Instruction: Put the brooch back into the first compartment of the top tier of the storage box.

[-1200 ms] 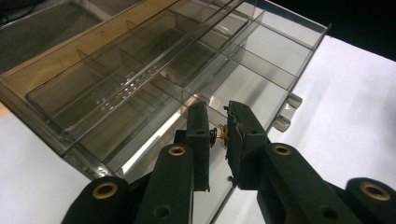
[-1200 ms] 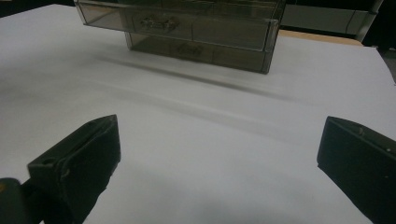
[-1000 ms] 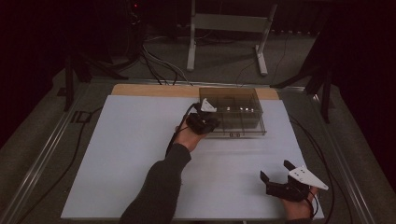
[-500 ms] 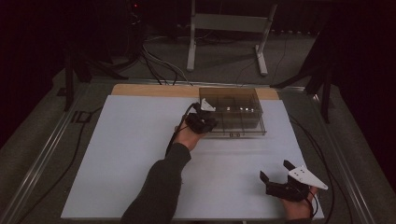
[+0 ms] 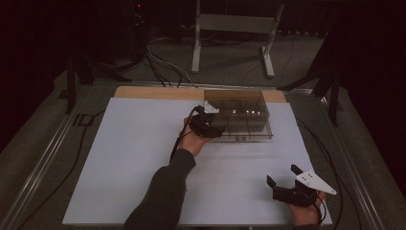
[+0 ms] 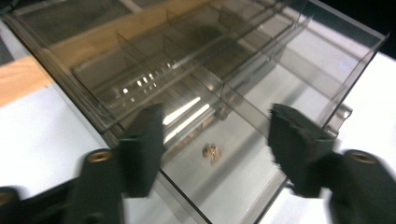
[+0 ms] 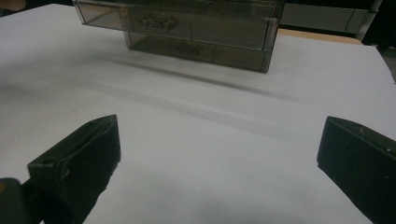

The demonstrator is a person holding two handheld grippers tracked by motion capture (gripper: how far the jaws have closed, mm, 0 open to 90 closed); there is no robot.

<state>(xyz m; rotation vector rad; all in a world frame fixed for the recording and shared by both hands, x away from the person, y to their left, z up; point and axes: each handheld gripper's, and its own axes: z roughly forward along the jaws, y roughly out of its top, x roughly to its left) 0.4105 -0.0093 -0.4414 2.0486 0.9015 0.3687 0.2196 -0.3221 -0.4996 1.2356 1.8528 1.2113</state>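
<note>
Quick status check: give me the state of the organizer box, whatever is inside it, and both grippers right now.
Clear compartment box: on the white table cover, lid raised, standing open.
Small brownish item: lying loose in a near compartment, untouched.
Left gripper: open, jaws apart at the box's near left edge, holding nothing.
Right gripper: open, empty, low over the table cover, apart from the box.

We see a glossy, smoke-tinted clear plastic organizer box [image 5: 238, 115] with smooth dividers catching glints. Under it lies a matt white sheet [image 5: 129, 158] over a wooden tabletop [image 5: 153, 92]. Our gripper jaws look like matt black plastic.
</note>
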